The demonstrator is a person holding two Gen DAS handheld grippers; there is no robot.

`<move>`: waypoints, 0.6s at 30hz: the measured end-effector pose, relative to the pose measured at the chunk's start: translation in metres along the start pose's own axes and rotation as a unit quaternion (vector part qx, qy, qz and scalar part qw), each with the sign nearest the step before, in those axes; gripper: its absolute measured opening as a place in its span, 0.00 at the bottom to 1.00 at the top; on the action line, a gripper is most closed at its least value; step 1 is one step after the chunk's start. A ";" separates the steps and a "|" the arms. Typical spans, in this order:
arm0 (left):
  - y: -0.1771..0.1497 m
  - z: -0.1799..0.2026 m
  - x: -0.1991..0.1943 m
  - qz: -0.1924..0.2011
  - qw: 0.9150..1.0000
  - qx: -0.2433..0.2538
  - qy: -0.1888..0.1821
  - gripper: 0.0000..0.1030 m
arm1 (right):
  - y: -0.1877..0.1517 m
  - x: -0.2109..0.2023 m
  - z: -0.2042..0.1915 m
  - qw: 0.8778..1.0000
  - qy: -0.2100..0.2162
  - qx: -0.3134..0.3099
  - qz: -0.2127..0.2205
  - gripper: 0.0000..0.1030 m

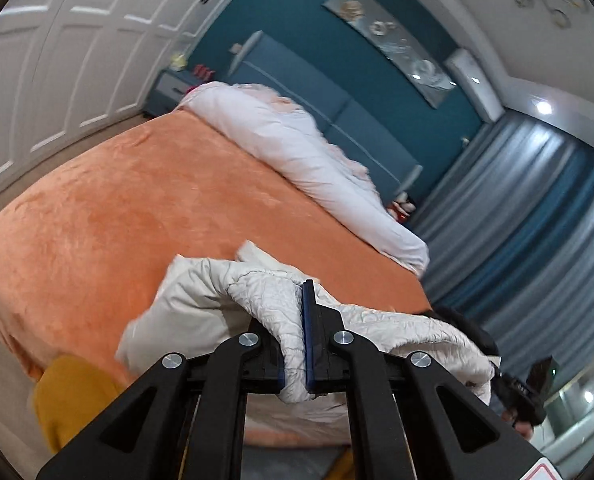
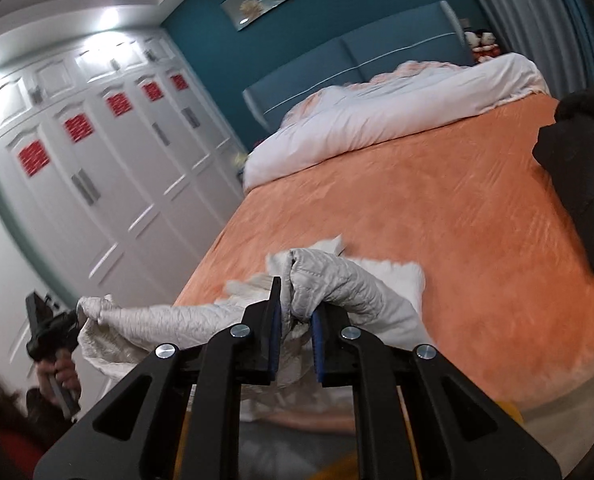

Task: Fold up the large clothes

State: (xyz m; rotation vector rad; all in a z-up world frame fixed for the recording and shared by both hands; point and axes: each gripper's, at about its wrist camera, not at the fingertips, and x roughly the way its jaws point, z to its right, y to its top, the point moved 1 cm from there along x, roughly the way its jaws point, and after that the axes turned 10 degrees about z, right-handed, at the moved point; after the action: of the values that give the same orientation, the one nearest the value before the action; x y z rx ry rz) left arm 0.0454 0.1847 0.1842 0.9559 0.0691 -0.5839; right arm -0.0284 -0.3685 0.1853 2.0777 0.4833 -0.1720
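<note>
A white quilted jacket (image 1: pixel 217 300) hangs between both grippers over the near end of an orange bed (image 1: pixel 117 208). My left gripper (image 1: pixel 295 344) is shut on a bunched edge of the jacket. My right gripper (image 2: pixel 297 320) is shut on another bunched edge of the jacket (image 2: pixel 337 284). The jacket stretches between them; part of it rests on the bed. In the right wrist view the left gripper (image 2: pixel 53 332) shows at the far left holding the jacket's end. In the left wrist view the right gripper (image 1: pixel 525 388) shows at the lower right.
A white duvet (image 1: pixel 297 152) is rolled up at the blue headboard (image 2: pixel 357 56). A dark garment (image 2: pixel 585 176) lies at the bed's right edge. A yellow thing (image 1: pixel 69 396) lies beside the bed's near corner. White wardrobes (image 2: pixel 97 176) stand on one side, blue curtains (image 1: pixel 537 208) on the other.
</note>
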 end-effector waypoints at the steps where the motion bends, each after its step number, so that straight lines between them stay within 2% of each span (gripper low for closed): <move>1: 0.002 -0.004 0.020 -0.005 1.000 0.010 0.014 0.04 | 0.000 0.020 0.008 1.000 -0.004 0.010 0.005 0.11; 4: 0.006 -0.011 0.065 -0.003 0.998 0.039 0.043 0.04 | 0.001 0.060 0.019 1.000 -0.019 0.007 0.020 0.11; 9: 0.004 -0.036 0.133 -0.008 0.995 0.040 0.089 0.04 | -0.004 0.116 0.035 0.998 -0.049 0.021 0.036 0.11; 14: -0.010 -0.066 0.200 -0.038 0.988 0.045 0.141 0.04 | -0.016 0.175 0.056 0.995 -0.093 0.032 0.016 0.11; 18: -0.026 -0.090 0.235 -0.066 0.983 0.045 0.165 0.05 | -0.034 0.215 0.075 0.991 -0.125 0.043 -0.013 0.11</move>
State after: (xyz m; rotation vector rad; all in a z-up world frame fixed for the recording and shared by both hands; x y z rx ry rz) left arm 0.2488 0.1409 0.0401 1.1357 0.4086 -0.5479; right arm 0.1591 -0.3583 0.0526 2.0983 0.3541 -0.4705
